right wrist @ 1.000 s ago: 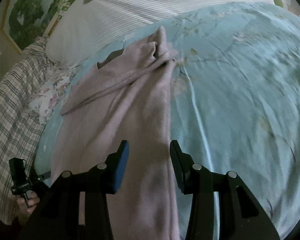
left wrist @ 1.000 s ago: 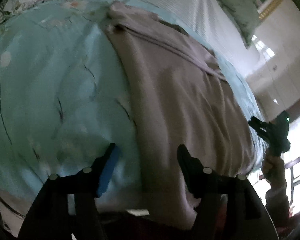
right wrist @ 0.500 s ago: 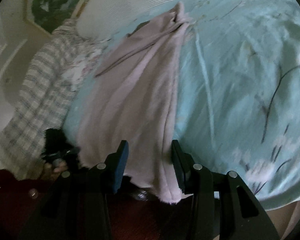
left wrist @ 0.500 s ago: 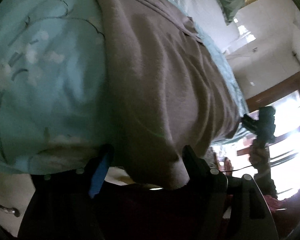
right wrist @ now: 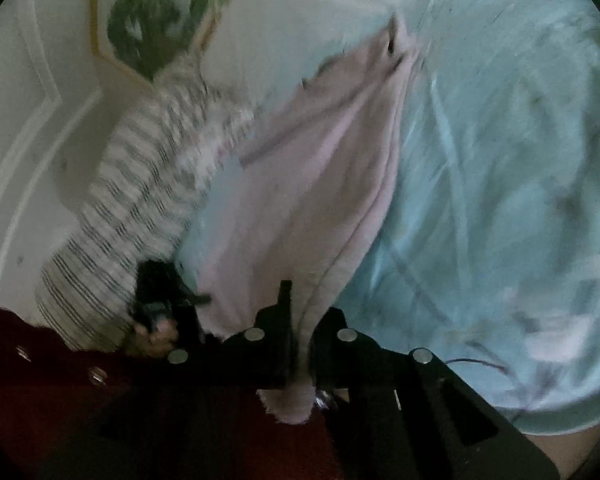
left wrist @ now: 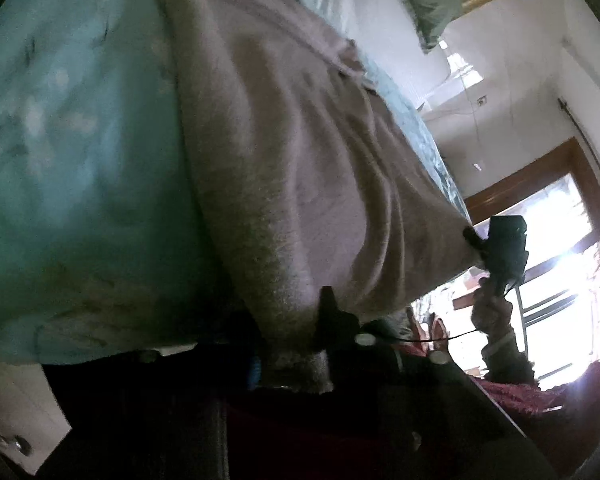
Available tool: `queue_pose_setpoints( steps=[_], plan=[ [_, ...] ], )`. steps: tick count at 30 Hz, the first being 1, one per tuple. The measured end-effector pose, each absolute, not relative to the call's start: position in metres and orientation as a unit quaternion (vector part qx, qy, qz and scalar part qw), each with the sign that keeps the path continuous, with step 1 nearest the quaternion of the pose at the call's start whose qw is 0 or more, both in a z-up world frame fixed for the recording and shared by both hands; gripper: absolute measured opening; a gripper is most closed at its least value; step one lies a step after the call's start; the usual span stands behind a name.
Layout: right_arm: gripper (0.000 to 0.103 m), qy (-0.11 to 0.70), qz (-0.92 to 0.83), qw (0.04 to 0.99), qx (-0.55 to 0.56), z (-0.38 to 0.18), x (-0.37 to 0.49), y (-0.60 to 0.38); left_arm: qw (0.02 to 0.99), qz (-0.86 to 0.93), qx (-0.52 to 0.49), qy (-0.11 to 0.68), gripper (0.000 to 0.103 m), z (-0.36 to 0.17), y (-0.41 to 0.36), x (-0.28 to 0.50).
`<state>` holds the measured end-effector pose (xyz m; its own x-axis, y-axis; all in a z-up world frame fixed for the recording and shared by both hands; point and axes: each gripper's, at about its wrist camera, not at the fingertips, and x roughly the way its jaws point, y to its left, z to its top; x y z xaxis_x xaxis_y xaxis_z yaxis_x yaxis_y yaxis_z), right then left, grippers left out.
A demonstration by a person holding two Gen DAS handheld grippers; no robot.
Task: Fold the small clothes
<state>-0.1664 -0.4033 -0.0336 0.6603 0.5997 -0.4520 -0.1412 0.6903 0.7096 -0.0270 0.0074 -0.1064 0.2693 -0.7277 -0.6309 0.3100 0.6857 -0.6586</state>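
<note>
Tongs, left [left wrist: 296, 344] and right [right wrist: 300, 344], are clamping our pinkish-mauve knit garment's [left wrist: 300, 152] hem corners, having just closed; thin bites risk slipping when lifting.

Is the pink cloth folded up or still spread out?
Spread out. The pink cloth lies long on the bed; the left gripper and right gripper pinch its near edge.

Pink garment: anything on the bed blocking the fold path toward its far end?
Nothing visible. Both grippers, left gripper and right gripper, have just closed on the pink garment's near corners. The blue bedspread beside it is bare; pillows lie past its far end.
</note>
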Motion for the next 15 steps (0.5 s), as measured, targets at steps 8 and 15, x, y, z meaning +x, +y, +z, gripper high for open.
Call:
queue_pose_setpoints(
  steps=[8, 15],
  plan=[
    [0.007, 0.372, 0.225, 0.836, 0.334, -0.045, -0.155, -0.392, 0.768, -0.319, -0.197, 0.520, 0.056, -0.121, 0.017, -0.023],
    [0.010, 0.411, 0.211, 0.829, 0.314, -0.062, -0.147, -0.384, 0.763, -0.341, -0.201, 0.511, 0.031, -0.129, 0.013, -0.020]
  ],
)
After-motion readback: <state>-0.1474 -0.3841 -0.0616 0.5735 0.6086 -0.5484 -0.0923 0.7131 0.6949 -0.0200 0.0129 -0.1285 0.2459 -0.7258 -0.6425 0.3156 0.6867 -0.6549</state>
